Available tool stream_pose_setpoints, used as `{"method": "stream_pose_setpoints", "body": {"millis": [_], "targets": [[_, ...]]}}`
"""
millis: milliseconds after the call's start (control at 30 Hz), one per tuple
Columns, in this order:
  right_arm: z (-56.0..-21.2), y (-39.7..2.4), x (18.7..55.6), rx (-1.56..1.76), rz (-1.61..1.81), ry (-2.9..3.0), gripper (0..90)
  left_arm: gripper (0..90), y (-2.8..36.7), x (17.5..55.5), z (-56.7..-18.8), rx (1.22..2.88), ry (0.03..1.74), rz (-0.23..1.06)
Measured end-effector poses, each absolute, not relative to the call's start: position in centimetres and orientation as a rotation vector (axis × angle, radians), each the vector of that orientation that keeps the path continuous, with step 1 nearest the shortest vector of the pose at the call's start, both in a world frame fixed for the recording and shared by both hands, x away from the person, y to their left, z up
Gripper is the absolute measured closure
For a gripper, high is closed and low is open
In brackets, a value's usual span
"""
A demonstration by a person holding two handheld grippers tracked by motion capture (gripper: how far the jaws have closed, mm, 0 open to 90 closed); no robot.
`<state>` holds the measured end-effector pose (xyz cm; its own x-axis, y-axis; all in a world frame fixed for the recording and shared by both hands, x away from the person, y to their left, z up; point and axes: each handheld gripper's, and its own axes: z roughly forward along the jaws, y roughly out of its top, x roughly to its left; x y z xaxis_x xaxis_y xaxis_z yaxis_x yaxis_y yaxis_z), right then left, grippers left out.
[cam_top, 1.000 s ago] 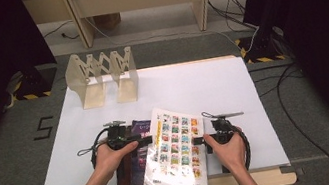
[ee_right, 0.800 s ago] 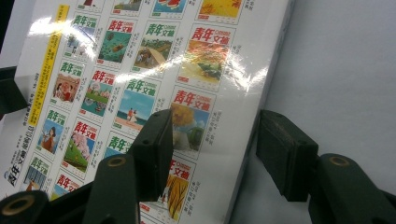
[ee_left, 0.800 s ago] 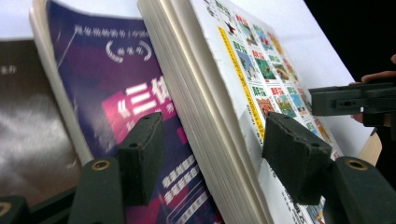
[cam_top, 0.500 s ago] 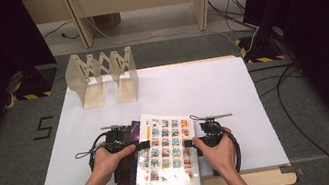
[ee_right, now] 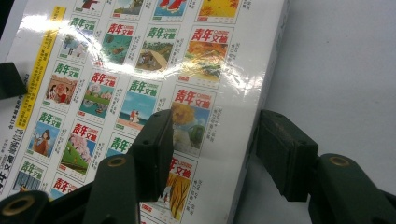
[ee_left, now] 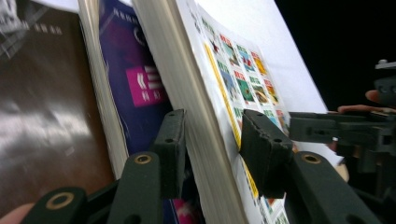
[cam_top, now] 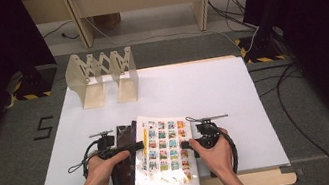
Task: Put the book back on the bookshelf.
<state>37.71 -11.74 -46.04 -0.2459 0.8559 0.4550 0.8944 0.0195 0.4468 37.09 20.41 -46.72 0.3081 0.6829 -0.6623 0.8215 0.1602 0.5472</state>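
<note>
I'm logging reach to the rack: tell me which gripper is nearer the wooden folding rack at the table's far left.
Left. The left gripper sits at the top book's left edge, below the rack. The right gripper is at the book's right edge, farther across the table.

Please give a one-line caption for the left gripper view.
Left claw straddling the spine edge of the top book on a stack.

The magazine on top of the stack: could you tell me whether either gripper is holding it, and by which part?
The left gripper straddles the top magazine at its spine edge, jaws just closing; the right gripper straddles the opposite edge. No firm hold is visible.
</note>
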Motion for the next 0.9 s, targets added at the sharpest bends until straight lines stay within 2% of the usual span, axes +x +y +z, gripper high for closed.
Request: {"method": "stream_pose_setpoints", "body": {"millis": [100,133,200,467,667,900], "targets": [[-46.0,-11.7,37.7,-1.902,-1.037,-2.197,46.5,59.3,20.3,36.4,-47.4,1.548,1.443,-0.220],[-45.9,-11.6,37.7,-1.901,-1.025,-2.193,46.5,59.3,19.9,35.8,-47.9,1.526,1.456,-0.301],[-46.0,-11.6,37.7,-1.889,-1.030,-2.204,46.1,58.6,19.7,35.5,-47.9,1.549,1.446,-0.266],[-46.0,-11.8,38.5,-1.815,-1.004,-2.228,42.6,70.9,20.2,36.0,-47.3,1.543,1.406,-0.324],[-46.0,-12.2,41.1,-1.780,-1.022,-2.219,44.1,72.1,20.4,36.1,-46.9,1.578,1.351,-0.285],[-46.7,-12.2,43.8,-1.768,-1.031,-2.128,38.2,71.8,20.7,36.3,-47.1,1.596,1.344,-0.288]]}}
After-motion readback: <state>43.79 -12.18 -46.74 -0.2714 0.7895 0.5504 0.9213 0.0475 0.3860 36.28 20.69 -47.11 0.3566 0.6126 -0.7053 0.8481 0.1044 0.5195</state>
